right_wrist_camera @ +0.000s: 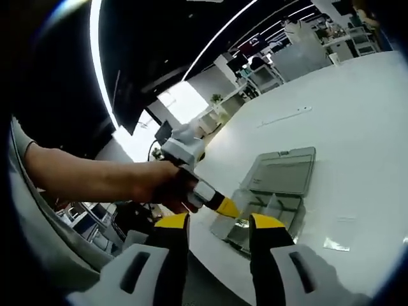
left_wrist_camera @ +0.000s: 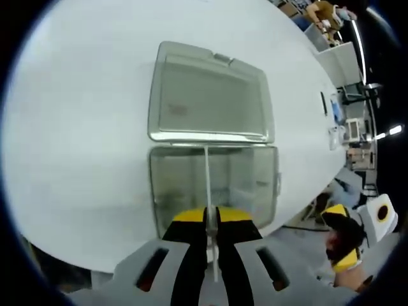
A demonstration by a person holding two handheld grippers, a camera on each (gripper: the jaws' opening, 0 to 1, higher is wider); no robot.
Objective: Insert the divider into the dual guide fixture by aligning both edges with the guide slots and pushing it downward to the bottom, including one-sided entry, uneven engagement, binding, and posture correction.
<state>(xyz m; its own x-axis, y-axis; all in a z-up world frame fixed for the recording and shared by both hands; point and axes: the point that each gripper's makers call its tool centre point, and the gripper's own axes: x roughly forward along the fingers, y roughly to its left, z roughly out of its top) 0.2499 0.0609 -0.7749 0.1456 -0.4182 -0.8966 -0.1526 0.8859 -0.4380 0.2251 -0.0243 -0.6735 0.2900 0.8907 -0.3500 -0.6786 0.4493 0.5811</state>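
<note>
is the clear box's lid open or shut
Open: the lid lies flat on the table behind the box, whose compartments show, as in the right gripper view.

Your dual guide fixture (left_wrist_camera: pixel 213 185) is a clear plastic box lying open on the white counter (left_wrist_camera: pixel 76 127), its hinged lid (left_wrist_camera: pixel 210 95) folded back flat beyond it. The divider (left_wrist_camera: pixel 208 185) is a thin, pale strip standing on edge across the middle of the box, running from the hinge side towards you and splitting the tray into two halves. In your right gripper view the same box (right_wrist_camera: pixel 264 213) sits near the counter's edge, with upright partitions visible inside and the lid (right_wrist_camera: pixel 284 171) open behind.
</note>
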